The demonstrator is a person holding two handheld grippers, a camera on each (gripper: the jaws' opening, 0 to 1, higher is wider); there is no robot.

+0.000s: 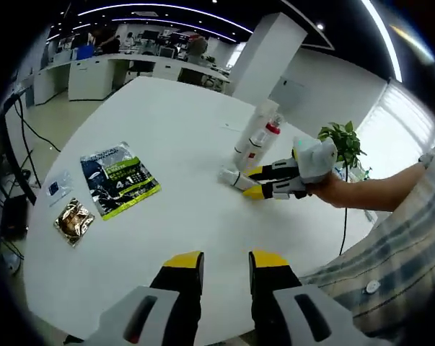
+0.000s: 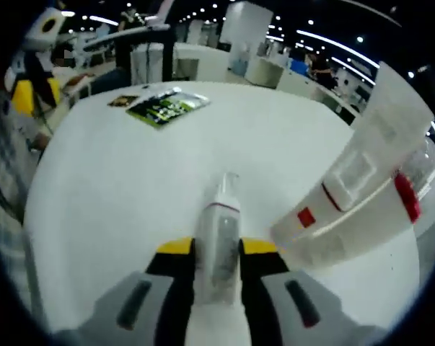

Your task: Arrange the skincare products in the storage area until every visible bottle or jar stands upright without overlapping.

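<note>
The small pump bottle (image 2: 218,231) lies flat on the white table (image 2: 116,187), our right gripper (image 2: 217,249) clamped around its body. We judge it light, smooth plastic, likely slick; hold mid-body, clear of the thin pump neck. Just beside it stand the tall tubes (image 2: 361,187). The left gripper (image 1: 224,263) hovers with jaws parted, holding nothing. Well apart lies a green packet (image 1: 120,180).

The right hand-held gripper (image 2: 216,258) clamps a lying pump bottle (image 2: 218,231) beside two tall bottles (image 2: 361,187).
</note>
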